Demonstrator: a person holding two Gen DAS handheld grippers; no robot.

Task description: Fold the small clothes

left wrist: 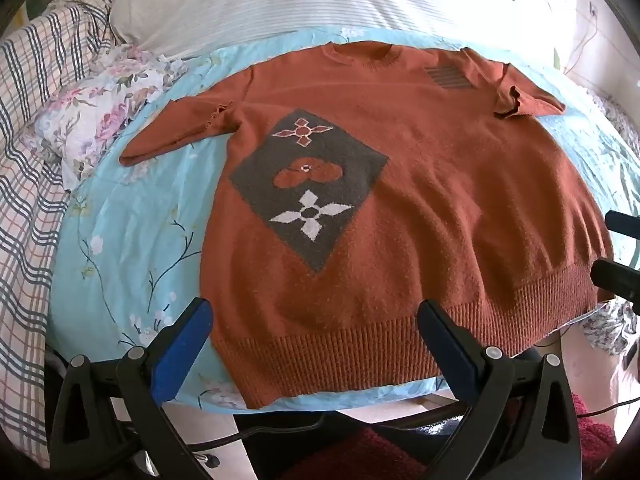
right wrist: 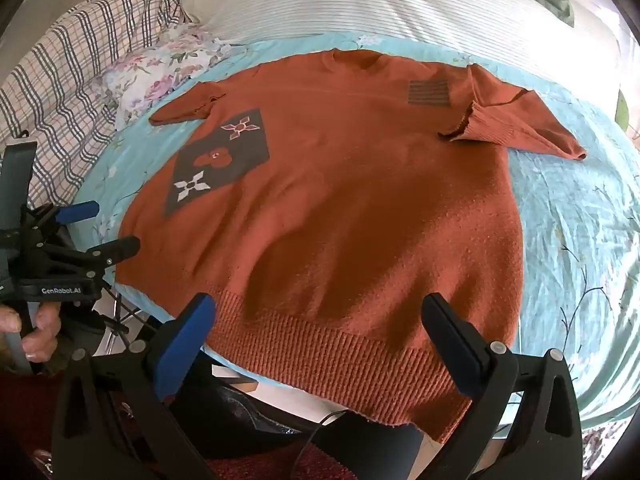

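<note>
Just ahead of both grippers, the rust-orange sweater [left wrist: 420,184] lies flat, front up, on a light blue floral sheet [left wrist: 120,240], ribbed hem nearest, hanging slightly over the bed's near edge. Left gripper [left wrist: 316,344] spread wide, fingers straddling the hem's left portion, holding nothing. Right gripper [right wrist: 320,340] also spread wide over the hem's right portion, empty. Bare sheet beyond each side seam gives room left and right. Both sleeves are folded back short, cuffs crumpled near the shoulders. Knit fuzzy, pilled; the hem has thick vertical ribs. A grey diamond patch [left wrist: 308,188] with flower motifs sits forward-left of the left gripper; a small striped grey patch [right wrist: 428,92] far forward of the right one. Beyond the collar: striped white bedding [left wrist: 320,0]; far left, plaid blanket [left wrist: 32,140] and floral pillow [left wrist: 100,116].
</note>
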